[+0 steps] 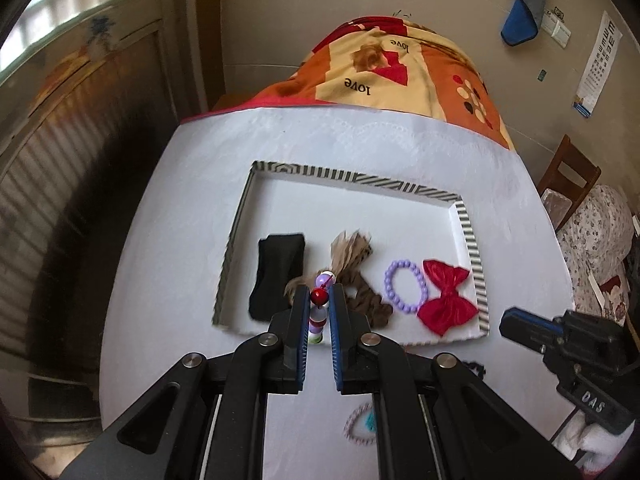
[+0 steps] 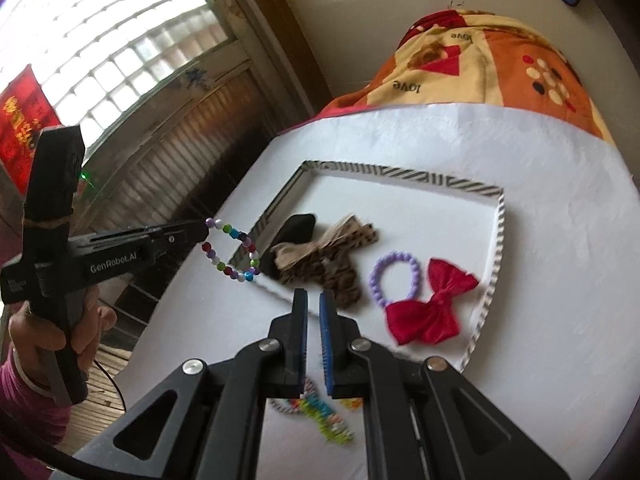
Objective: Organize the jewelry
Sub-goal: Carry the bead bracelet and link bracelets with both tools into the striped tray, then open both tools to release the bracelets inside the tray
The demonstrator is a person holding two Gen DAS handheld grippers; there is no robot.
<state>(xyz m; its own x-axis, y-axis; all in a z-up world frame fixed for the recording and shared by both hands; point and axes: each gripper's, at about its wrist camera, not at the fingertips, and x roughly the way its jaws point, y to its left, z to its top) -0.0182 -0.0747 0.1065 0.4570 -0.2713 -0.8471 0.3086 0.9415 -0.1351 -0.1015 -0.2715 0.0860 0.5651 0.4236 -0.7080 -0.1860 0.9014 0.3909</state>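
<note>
A white tray with a striped rim [image 1: 472, 240] [image 2: 492, 280] lies on the white table. In it are a black pouch [image 1: 276, 276] [image 2: 296, 226], a leopard-print bow [image 1: 356, 276] [image 2: 332, 264], a purple bead bracelet [image 1: 405, 286] [image 2: 396, 278] and a red bow [image 1: 448, 296] [image 2: 432, 304]. My left gripper [image 1: 319, 294] [image 2: 204, 230] is shut on a multicoloured bead bracelet [image 1: 318, 312] [image 2: 234, 252], held above the tray's near left edge. My right gripper [image 2: 313, 296] [image 1: 508, 322] is nearly shut and empty, just before the tray's near edge.
Loose jewelry lies on the table under the grippers: a colourful bead piece [image 2: 324, 412] and a pink ring shape [image 1: 360, 426]. An orange patterned blanket [image 1: 400, 68] covers the far end. A wooden chair [image 1: 568, 176] stands at the right.
</note>
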